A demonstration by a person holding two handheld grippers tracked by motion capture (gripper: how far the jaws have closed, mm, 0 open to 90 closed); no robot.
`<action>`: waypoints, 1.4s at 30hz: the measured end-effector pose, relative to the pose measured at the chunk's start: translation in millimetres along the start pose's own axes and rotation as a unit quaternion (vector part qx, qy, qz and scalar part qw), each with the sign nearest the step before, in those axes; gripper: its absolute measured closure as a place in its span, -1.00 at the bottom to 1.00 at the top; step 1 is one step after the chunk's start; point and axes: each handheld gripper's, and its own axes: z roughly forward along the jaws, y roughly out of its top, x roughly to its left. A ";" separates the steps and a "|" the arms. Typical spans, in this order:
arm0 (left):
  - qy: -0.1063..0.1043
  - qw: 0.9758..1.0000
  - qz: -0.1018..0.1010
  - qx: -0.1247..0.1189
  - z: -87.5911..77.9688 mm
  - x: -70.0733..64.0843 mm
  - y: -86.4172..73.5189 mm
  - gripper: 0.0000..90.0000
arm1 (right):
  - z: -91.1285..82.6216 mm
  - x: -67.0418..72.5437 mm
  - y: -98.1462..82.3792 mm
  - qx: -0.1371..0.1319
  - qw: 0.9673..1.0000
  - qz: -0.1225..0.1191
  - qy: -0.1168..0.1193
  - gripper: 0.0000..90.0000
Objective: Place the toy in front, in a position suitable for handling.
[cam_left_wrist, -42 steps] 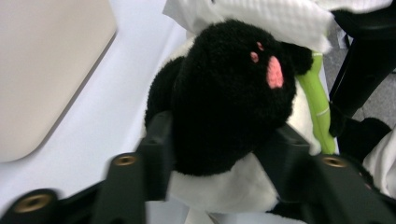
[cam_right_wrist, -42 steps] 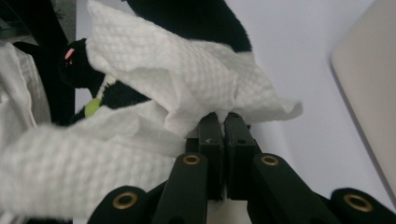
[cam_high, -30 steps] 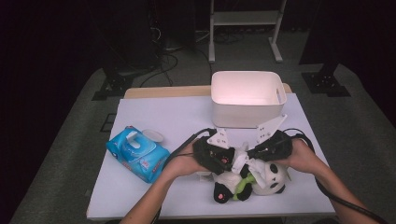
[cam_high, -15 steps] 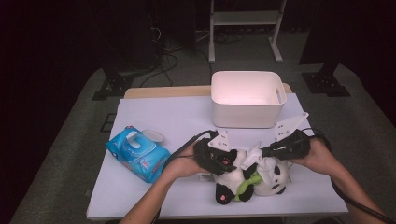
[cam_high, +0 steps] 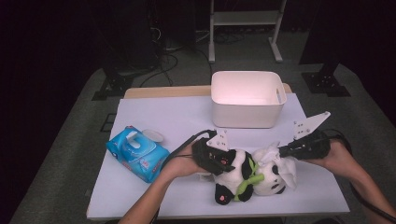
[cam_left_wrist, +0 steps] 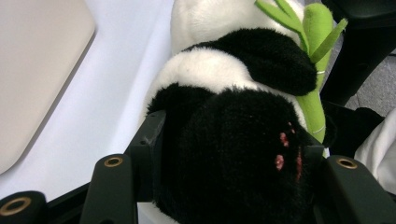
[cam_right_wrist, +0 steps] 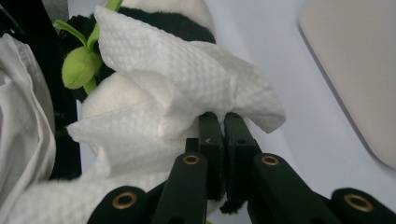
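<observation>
A black-and-white plush panda [cam_high: 233,173] holding a green bamboo stalk [cam_left_wrist: 317,28] lies on its side near the table's front edge. My left gripper [cam_high: 218,161] has just been closing, and its jaws now press on the panda's black paw [cam_left_wrist: 243,154], which has pink toe marks. My right gripper [cam_high: 281,151] comes in from the right at the panda's head, shut on a white textured wipe [cam_right_wrist: 163,70]. The wipe [cam_high: 283,164] is draped over the panda's head [cam_right_wrist: 116,95].
A white plastic bin [cam_high: 247,119] stands at the back of the white table [cam_high: 177,116], just behind the panda. A blue pack of wipes [cam_high: 137,154] with its lid flipped up lies at the front left. Dark floor surrounds the table.
My right gripper has moved to the right with the wipe, from over the panda's middle to its head end. The left hand has stayed at the panda's paw.
</observation>
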 end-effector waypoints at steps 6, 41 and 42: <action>0.002 1.000 0.007 0.007 0.0 -2.1 2.4 -0.05 | 4.3 2.2 -0.6 -0.005 1.000 -0.003 0.006 0.93; 0.033 0.997 0.040 0.051 -0.9 37.8 38.1 0.27 | 23.3 -14.6 13.1 -0.033 0.999 0.012 -0.003 0.93; 0.042 0.997 0.045 0.054 -3.6 41.4 40.9 0.28 | 24.9 -18.1 16.0 -0.038 0.999 0.015 -0.002 0.93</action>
